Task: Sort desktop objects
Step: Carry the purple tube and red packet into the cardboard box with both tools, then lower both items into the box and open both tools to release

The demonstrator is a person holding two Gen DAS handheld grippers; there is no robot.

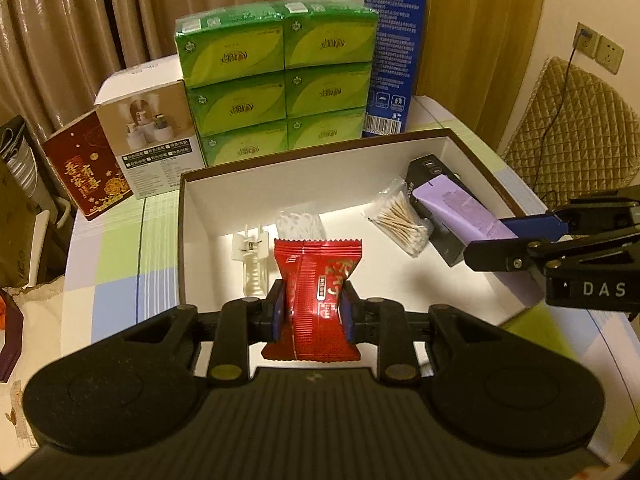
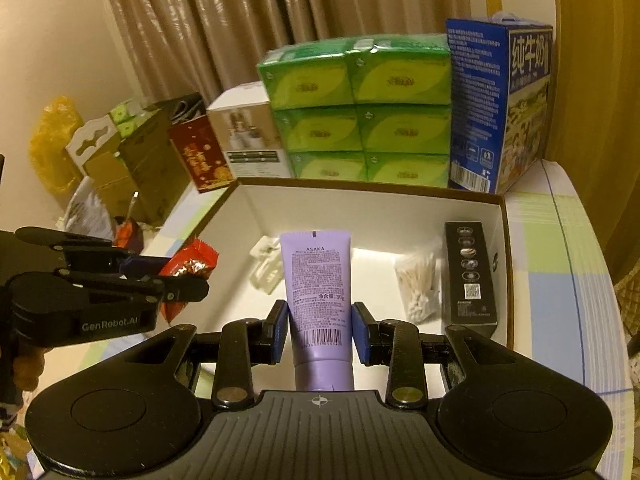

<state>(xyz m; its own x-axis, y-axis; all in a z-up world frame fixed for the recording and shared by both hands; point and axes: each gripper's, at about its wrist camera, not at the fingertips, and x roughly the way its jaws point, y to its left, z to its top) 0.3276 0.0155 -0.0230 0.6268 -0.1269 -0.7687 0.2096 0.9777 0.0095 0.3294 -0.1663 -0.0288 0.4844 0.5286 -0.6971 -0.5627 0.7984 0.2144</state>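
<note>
My left gripper (image 1: 313, 312) is shut on a red snack packet (image 1: 316, 300) and holds it upright over the near edge of the open white box (image 1: 200, 208). My right gripper (image 2: 320, 330) is shut on a purple ASAKA tube (image 2: 318, 288) and holds it over the box's near side (image 2: 502, 216). The tube (image 1: 464, 212) and right gripper (image 1: 532, 240) show at the right of the left wrist view. The left gripper (image 2: 176, 276) with the packet (image 2: 188, 268) shows at the left of the right wrist view. In the box lie a cotton swab bag (image 1: 404, 220), a black carton (image 2: 472, 276), a clear plastic clip (image 1: 252, 260) and a white bag (image 1: 298, 222).
Behind the box stand stacked green tissue packs (image 1: 276, 76), a blue milk carton (image 2: 500, 104), a white product box (image 1: 156, 136) and a red gift box (image 1: 88, 168). The table (image 1: 116, 264) has a checked cloth. Bags and cartons (image 2: 120, 168) sit off its left side.
</note>
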